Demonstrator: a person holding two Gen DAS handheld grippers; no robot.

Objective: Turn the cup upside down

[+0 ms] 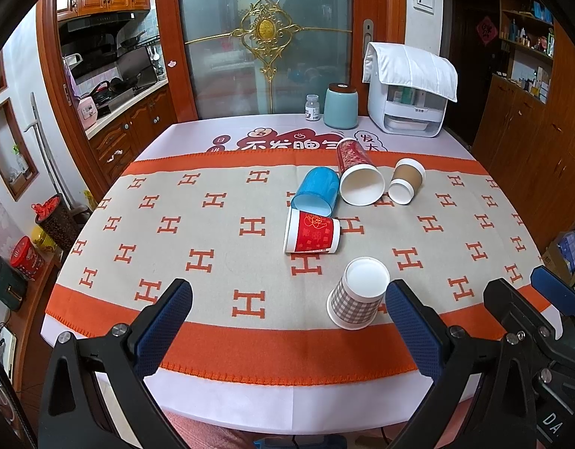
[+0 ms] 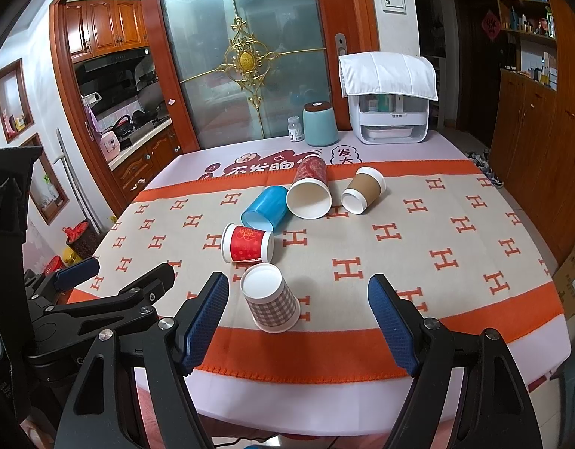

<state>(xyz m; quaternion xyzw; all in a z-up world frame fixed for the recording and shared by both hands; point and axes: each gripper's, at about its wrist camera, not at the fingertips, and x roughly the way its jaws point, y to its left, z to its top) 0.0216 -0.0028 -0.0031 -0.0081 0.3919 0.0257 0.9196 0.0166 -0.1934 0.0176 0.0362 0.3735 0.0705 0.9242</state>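
Note:
A checked paper cup (image 1: 356, 295) (image 2: 270, 297) stands upside down near the table's front edge, white base up. Behind it lie a small red cup (image 1: 313, 235) (image 2: 248, 243), a blue cup (image 1: 317, 194) (image 2: 267, 207), a tall red patterned cup (image 1: 356, 176) (image 2: 311, 189) and a brown sleeved cup (image 1: 407, 180) (image 2: 363, 189), all on their sides. My left gripper (image 1: 287, 318) is open and empty, the checked cup just inside its right finger. My right gripper (image 2: 298, 314) is open and empty, the checked cup between its fingers but apart from them.
The table (image 1: 212, 202) has an orange and beige H-pattern cloth. At its far edge stand a teal canister (image 1: 340, 106), a small white bottle (image 1: 312, 107) and a white appliance under a cloth (image 1: 411, 89). The other gripper shows at each view's side (image 1: 530, 310) (image 2: 100, 288).

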